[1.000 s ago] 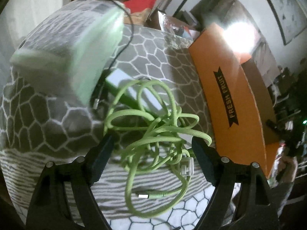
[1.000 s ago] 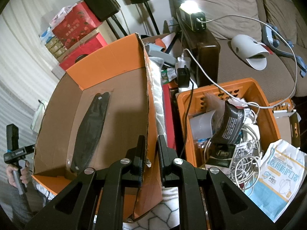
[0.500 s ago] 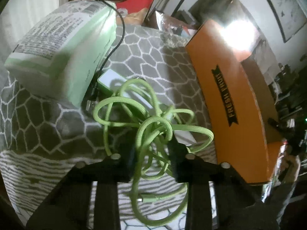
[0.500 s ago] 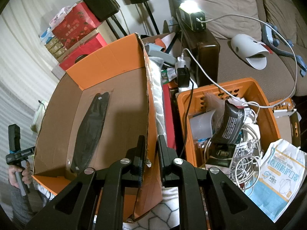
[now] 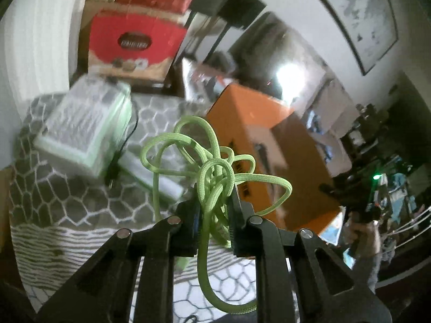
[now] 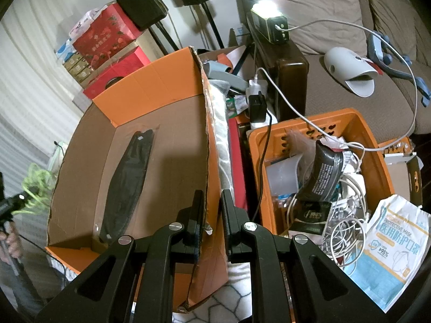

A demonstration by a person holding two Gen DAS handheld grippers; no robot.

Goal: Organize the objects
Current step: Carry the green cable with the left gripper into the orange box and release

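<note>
two grippers | left gripper (image 5: 212, 210) just clenched, green cable (image 5: 212, 167) seemingly lifted | right gripper (image 6: 210, 215) pinching box wall (image 6: 212, 161)

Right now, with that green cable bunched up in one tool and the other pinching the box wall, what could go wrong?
The green cable is held only by a few strands between the left fingers, which have just been closing; loose loops hang below and could snag or slip out. The right fingers clamp the torn edge of the orange cardboard box, which might rip further.

The pale green pack (image 5: 86, 126) and red box (image 5: 134, 45) are motion-blurred, their print unreadable; the green cable's (image 5: 215, 177) ends hide behind the gripper.
</note>
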